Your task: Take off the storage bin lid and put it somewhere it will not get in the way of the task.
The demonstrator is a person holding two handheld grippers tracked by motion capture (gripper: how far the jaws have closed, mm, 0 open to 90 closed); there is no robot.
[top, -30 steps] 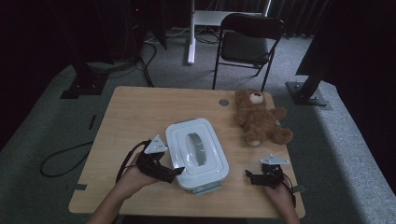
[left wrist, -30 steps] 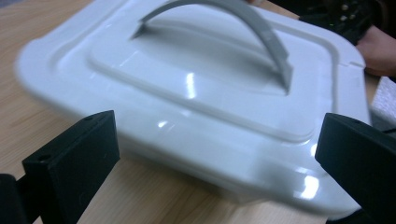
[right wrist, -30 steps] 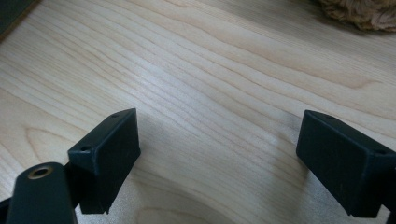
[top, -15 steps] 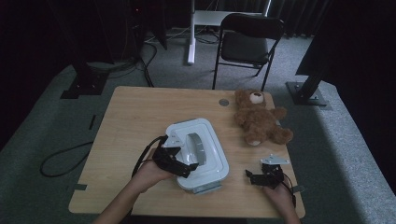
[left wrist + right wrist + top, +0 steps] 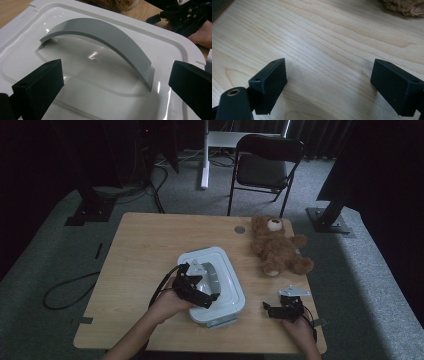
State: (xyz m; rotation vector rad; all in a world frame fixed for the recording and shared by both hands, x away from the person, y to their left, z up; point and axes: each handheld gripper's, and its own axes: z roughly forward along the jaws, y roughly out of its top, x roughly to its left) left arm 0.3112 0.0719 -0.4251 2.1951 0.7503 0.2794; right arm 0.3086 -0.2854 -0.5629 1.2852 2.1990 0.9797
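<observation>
Since the earlier frames, left tool has come in from the box's left edge and now sits over the white lidded box at counter front centre. Left gripper view: jaws spread wide on either side of the grey arched handle, not touching it; glossy lid beneath. High view adds the teddy bear to the right. Right tool unmoved near the front right corner, jaws apart over bare wood.
</observation>
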